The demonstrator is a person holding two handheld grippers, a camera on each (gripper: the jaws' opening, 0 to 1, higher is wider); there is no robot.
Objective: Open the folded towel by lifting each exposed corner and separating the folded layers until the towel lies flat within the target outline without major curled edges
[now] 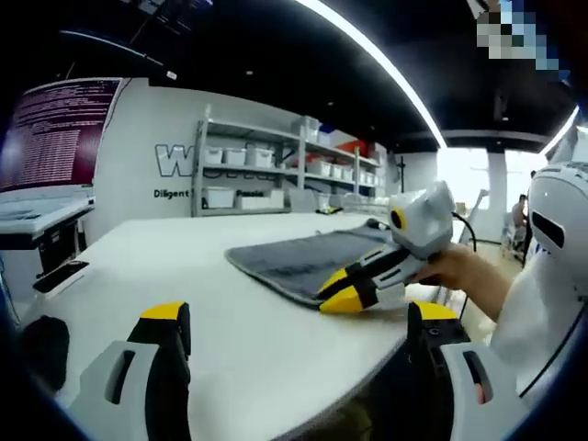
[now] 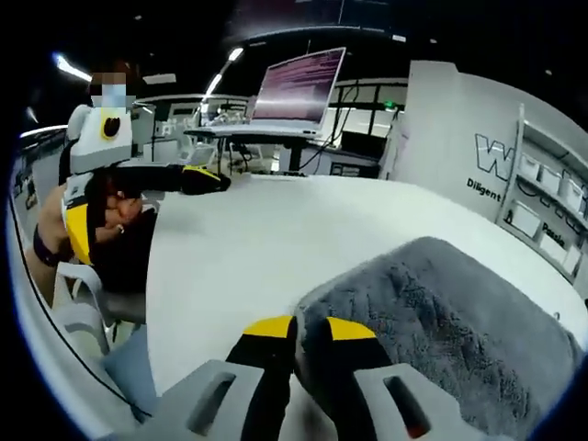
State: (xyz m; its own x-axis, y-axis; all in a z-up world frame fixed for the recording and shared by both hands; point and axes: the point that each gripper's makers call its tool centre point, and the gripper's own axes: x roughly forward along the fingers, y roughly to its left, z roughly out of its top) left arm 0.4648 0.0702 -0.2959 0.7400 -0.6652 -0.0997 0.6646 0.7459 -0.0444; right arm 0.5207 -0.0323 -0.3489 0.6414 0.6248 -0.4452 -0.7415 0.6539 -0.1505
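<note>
White bench [image 1: 230, 312] is carrying the grey towel [image 1: 303, 257], lying folded near its edge. Right gripper [image 2: 310, 333] is clenching the near towel corner, I'm guessing to peel that layer back. Left gripper [image 1: 299, 326] is hanging released, off the cloth. Right gripper view is showing the pinch close up; left gripper view is showing the towel's whole spread instead

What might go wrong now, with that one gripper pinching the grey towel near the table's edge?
The right gripper seems shut on just a corner of the grey towel, so the thick cloth may slip free when lifted. It may also have caught more than one layer, which would drag the fold instead of opening it. The left gripper is open and away from the cloth, so nothing pins the towel; a pull could slide it toward the table edge.
</note>
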